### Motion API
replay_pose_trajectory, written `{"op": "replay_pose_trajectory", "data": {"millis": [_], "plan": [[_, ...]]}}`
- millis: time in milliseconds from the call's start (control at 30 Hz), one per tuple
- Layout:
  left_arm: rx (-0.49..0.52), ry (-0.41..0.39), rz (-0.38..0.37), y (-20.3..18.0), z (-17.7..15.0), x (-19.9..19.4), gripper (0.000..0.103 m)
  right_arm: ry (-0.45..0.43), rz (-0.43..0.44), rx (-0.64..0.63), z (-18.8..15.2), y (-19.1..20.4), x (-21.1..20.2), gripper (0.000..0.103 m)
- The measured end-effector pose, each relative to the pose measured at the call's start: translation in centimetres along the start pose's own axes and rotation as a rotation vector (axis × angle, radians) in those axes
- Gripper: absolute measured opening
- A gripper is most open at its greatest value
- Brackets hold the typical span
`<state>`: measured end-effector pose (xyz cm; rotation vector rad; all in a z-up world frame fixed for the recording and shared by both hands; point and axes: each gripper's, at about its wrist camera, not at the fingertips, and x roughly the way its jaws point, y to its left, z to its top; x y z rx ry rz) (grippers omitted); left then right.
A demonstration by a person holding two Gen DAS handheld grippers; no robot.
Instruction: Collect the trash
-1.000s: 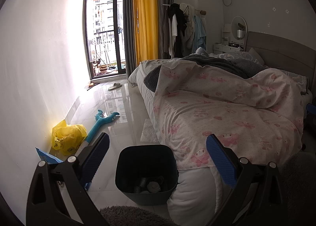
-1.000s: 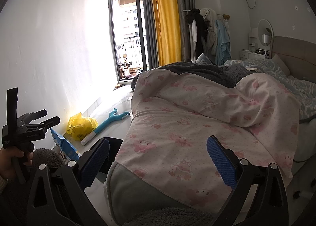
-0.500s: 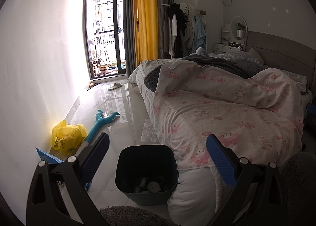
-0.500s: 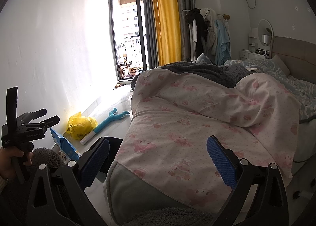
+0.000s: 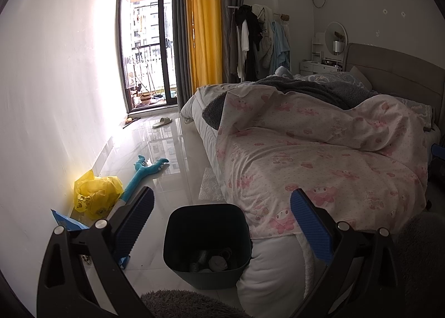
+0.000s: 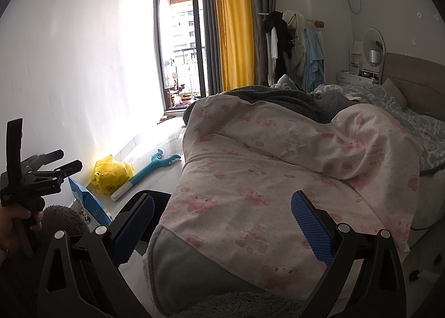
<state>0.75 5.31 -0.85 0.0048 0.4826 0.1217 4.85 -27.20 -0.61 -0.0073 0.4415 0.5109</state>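
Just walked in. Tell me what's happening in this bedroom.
A person is tidying up trash with a handheld claw in each hand. Both the left claw and the right claw are open and empty, held in the air near the foot of the bed. A dark bin stands on the floor beside the bed with a few items already inside. Along the wall lie a yellow plastic bag, a blue packet and a blue toy, none picked up yet.
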Motion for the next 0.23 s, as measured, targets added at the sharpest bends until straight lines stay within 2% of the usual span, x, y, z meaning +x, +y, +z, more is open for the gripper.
{"op": "replay_pose_trajectory", "data": {"millis": [233], "plan": [[0.0,0.0,0.001,0.43,-0.36,0.29,0.1,0.0,0.003,0.005,-0.14,-0.41,-0.09,0.1]]}}
